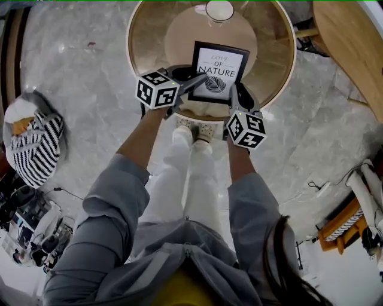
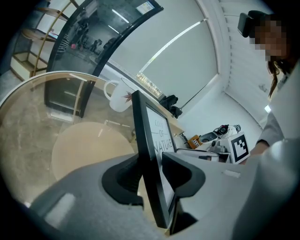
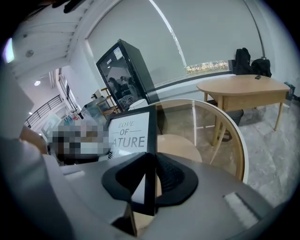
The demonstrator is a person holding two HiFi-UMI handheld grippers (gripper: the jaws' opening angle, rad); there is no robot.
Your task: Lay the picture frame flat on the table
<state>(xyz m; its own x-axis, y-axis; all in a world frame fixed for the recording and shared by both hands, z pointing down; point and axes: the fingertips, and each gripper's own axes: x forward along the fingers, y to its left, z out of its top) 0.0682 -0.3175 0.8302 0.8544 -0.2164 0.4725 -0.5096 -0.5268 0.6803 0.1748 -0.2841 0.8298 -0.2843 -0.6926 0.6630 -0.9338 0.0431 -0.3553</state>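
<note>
The black picture frame [image 1: 218, 72] with a "Love of Nature" print stands tilted back over the near part of the round glass table [image 1: 149, 36]. My left gripper [image 1: 194, 82] reaches in at the frame's left edge. In the left gripper view the frame [image 2: 149, 154] runs edge-on between the jaws, whose pads sit close on either side without visibly pressing; my left gripper [image 2: 152, 176] looks open. My right gripper [image 1: 241, 98] is at the frame's lower right corner. In the right gripper view my right gripper [image 3: 150, 180] is shut on the frame [image 3: 133, 133], with both pads against its edge.
A white mug [image 1: 219, 10] stands at the table's far side, behind the frame, and the mug [image 2: 117, 96] also shows in the left gripper view. A wooden table [image 1: 353, 42] is to the right. A striped bag [image 1: 33, 146] lies on the floor at left. A tall black cabinet [image 3: 124, 70] stands beyond.
</note>
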